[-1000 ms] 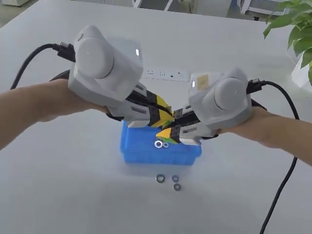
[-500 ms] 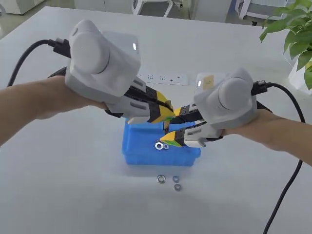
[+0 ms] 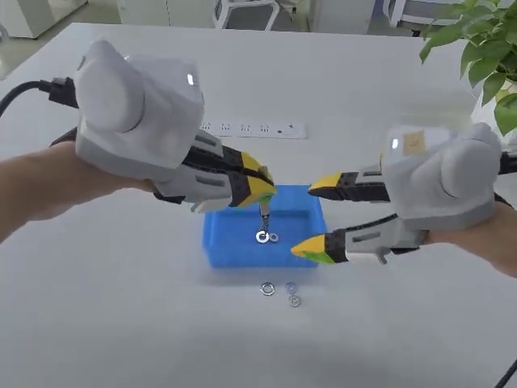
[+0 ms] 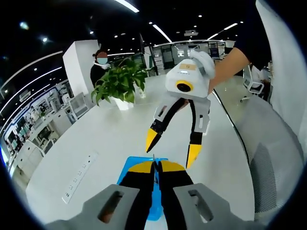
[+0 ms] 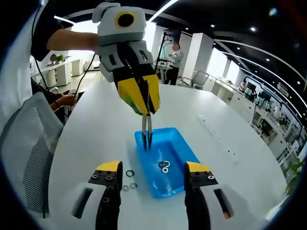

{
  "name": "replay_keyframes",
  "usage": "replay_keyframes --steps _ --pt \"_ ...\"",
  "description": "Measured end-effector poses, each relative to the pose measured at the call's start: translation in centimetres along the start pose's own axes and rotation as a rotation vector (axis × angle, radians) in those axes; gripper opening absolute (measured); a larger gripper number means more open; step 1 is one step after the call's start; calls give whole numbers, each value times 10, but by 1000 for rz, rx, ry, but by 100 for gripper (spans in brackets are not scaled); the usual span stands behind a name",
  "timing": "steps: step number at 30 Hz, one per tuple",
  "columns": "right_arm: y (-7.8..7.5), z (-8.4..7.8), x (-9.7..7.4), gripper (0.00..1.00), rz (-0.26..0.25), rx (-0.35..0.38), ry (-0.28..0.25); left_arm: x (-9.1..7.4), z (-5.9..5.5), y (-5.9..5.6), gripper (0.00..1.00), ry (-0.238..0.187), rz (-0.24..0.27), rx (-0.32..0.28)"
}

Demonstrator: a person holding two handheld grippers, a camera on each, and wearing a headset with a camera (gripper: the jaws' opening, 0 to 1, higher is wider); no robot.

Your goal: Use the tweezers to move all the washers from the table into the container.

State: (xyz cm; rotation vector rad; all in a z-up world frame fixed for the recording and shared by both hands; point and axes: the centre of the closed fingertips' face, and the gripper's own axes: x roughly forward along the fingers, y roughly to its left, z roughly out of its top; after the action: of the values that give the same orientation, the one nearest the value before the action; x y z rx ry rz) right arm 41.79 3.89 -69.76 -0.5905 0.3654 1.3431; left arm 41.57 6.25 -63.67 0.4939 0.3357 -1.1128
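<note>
Left gripper (image 3: 258, 190) is clenched tight on the tweezers (image 3: 262, 217), jaws pressed together on the top end. The thin prongs hang straight down over the blue container (image 3: 218, 246). That container sits mid-table on the white table (image 3: 121, 323), and a little cluster of washers (image 3: 266, 237) lies on its floor, towards the near side. In the head view the tweezer tips come right down beside that cluster; whether they touch it, I can't tell. In the right gripper view the prong tips look bare as they hang over the container.

Right gripper (image 3: 304, 218) is at the right side of the container, released, jaws spread wide with nothing between them, pointing across at the left one.

On the table, just in front of the container's near wall, three washers (image 3: 267, 288) lie loose and close together, clear of the blue wall.

Over on the far side a white power strip (image 3: 254, 128) lies flat, well apart from the container. A leafy green plant (image 3: 477, 40) stands at the far right corner.
</note>
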Motion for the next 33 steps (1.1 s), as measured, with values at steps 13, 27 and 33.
replay_keyframes --steps 13,27,33 --pt "37 -17 -18 66 39 97 -47 5 -18 -25 6 32 -1 -5" --pt "67 -39 -24 89 64 165 -40 17 -24 -48 7 8 -8 -32" --pt "74 -44 -20 92 84 199 -38 20 -33 -53 7 25 -9 -10"
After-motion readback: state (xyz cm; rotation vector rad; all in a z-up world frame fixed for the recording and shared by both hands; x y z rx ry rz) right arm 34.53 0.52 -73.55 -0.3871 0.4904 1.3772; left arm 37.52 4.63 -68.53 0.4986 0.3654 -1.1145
